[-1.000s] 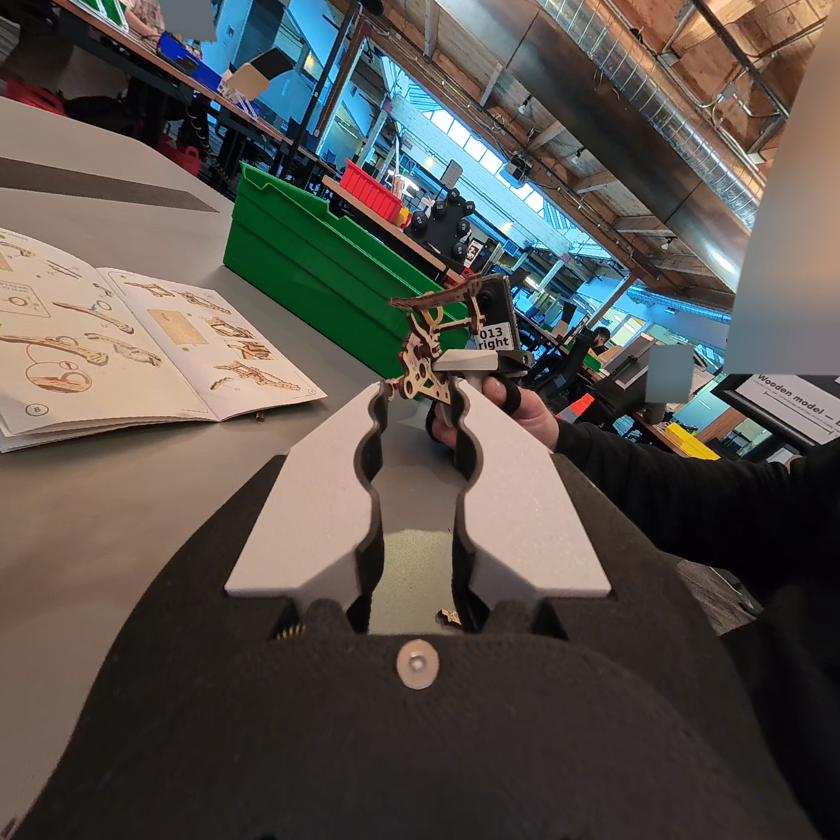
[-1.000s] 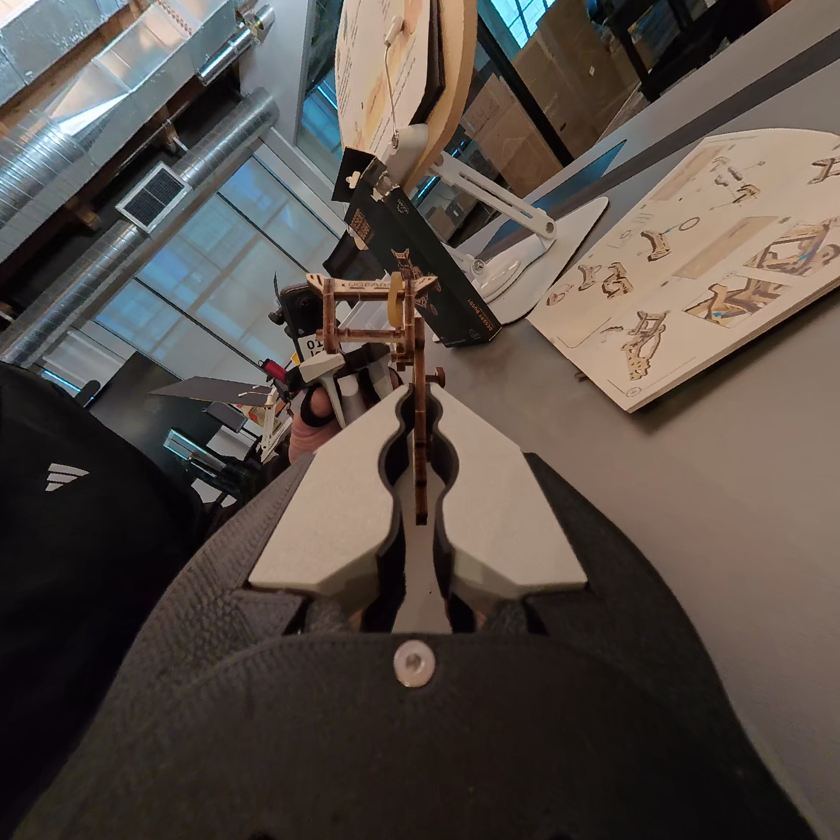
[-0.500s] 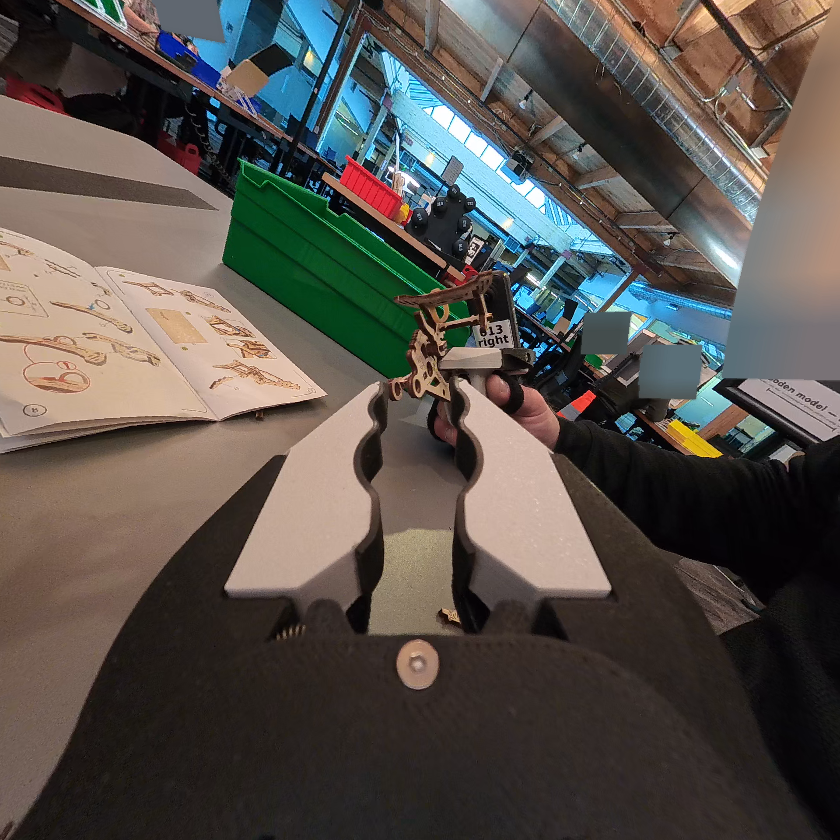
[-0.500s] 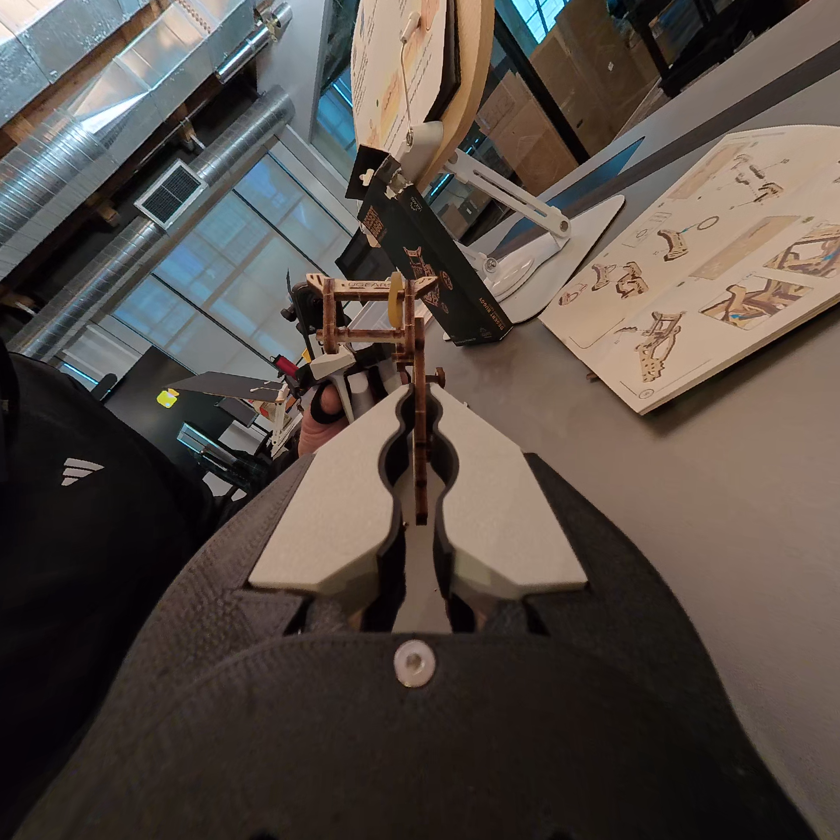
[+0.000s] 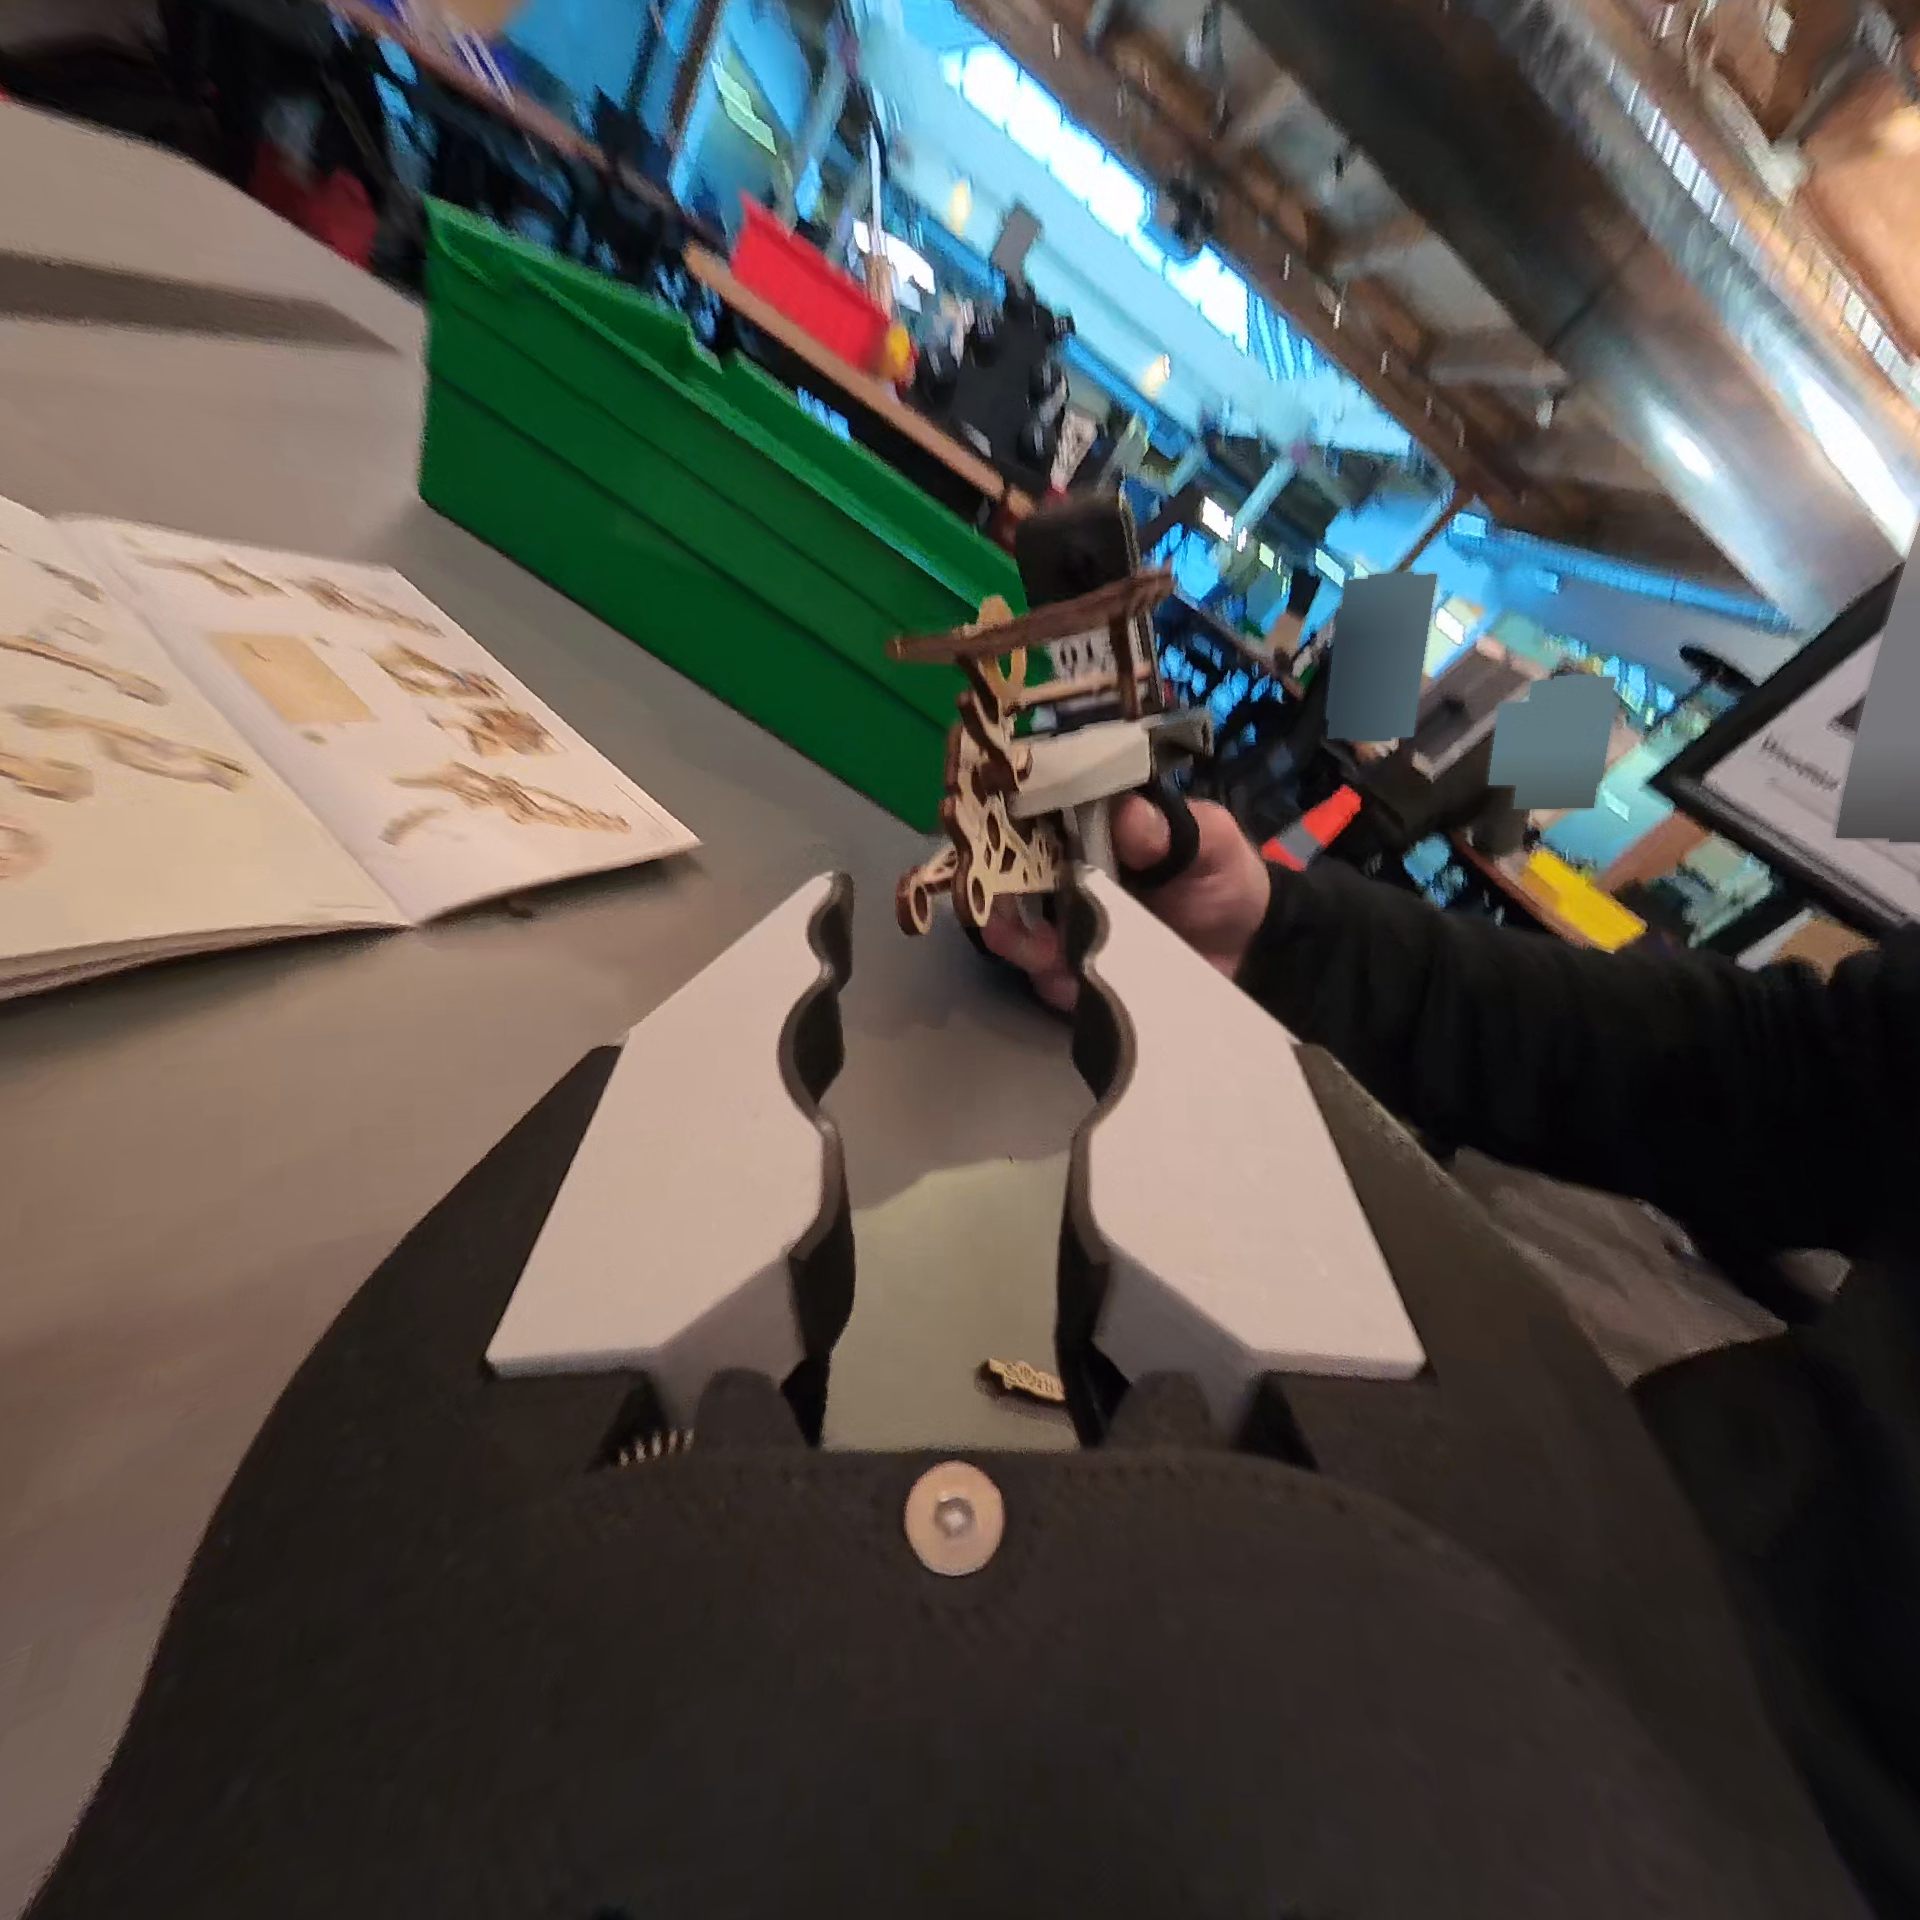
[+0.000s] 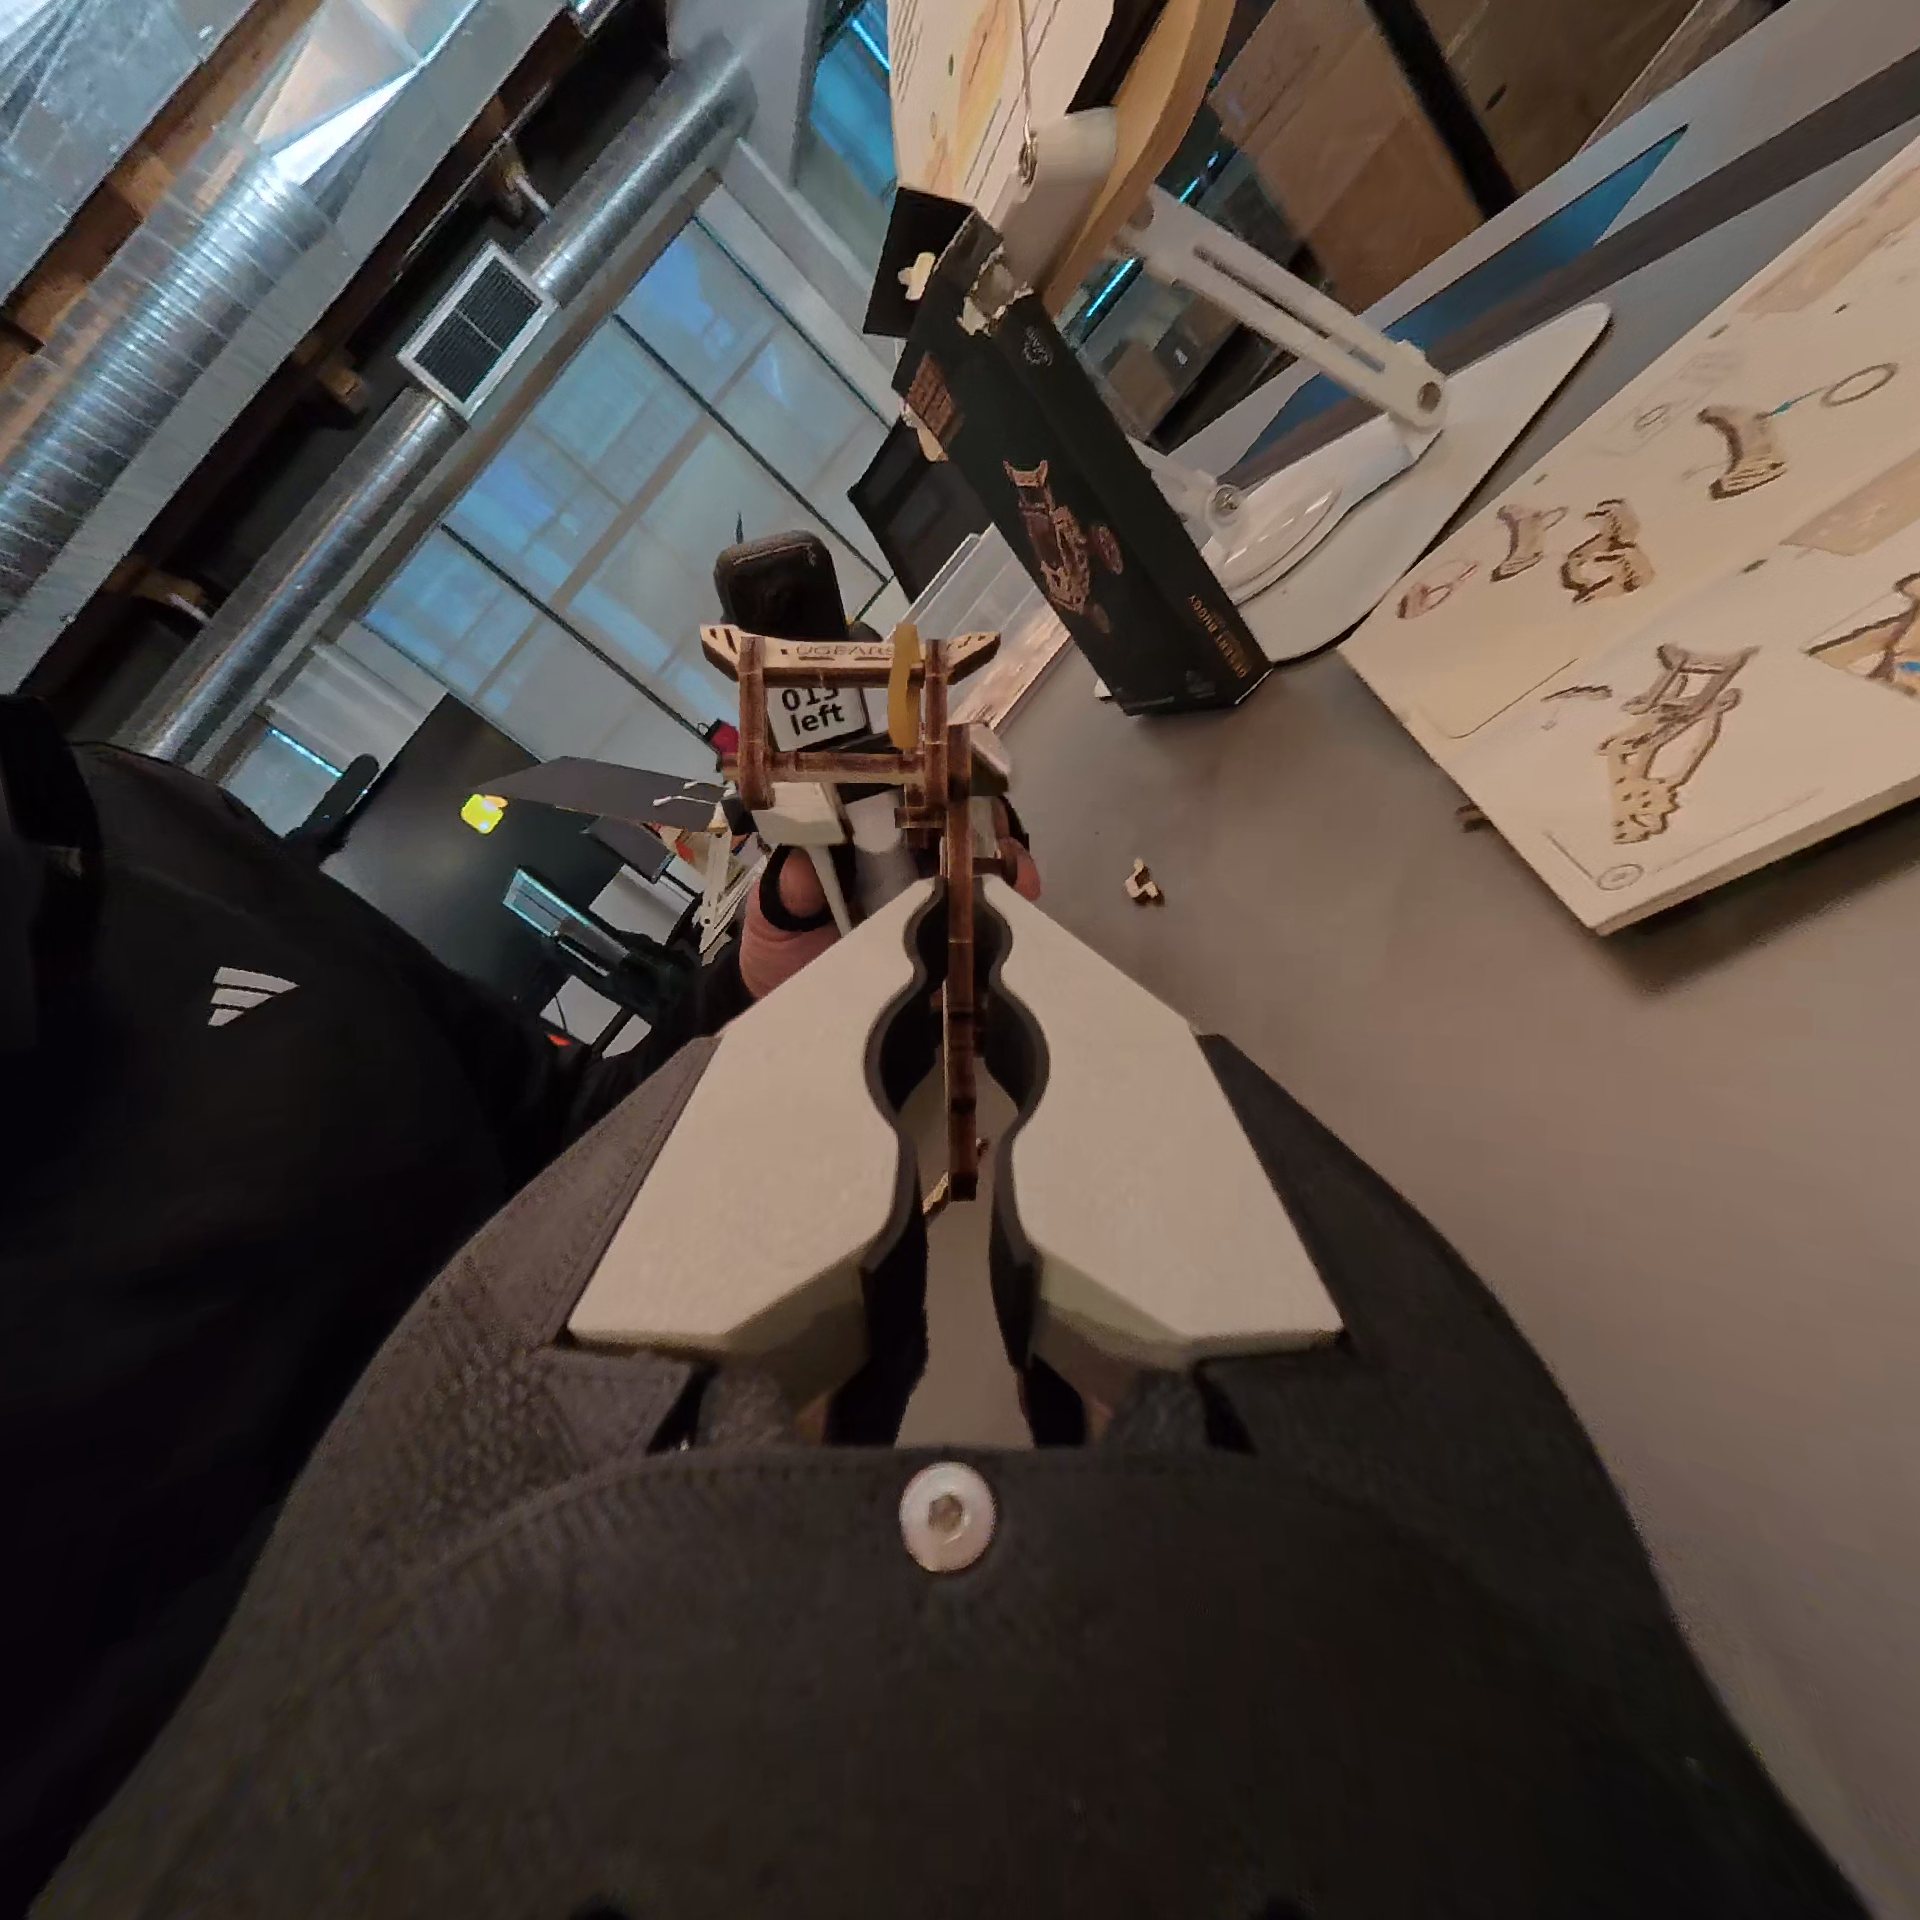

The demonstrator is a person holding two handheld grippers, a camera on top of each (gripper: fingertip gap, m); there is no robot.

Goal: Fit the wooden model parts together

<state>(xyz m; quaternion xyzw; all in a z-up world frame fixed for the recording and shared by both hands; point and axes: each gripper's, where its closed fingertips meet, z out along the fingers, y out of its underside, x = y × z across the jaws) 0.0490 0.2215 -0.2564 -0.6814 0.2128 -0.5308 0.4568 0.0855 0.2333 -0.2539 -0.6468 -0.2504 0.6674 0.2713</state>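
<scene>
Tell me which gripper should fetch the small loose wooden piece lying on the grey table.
Left, probably. The left gripper is open and empty, while the right gripper is shut on the brown wooden model frame. The small loose wooden piece lies on the grey table.

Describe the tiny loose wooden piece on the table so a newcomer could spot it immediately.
Start at the open instruction booklet on the grey table. Off the booklet's near corner, toward the right claw gripping the wooden model, lies a pale wooden offcut. It lies alone on bare tabletop, far smaller than the model.
</scene>
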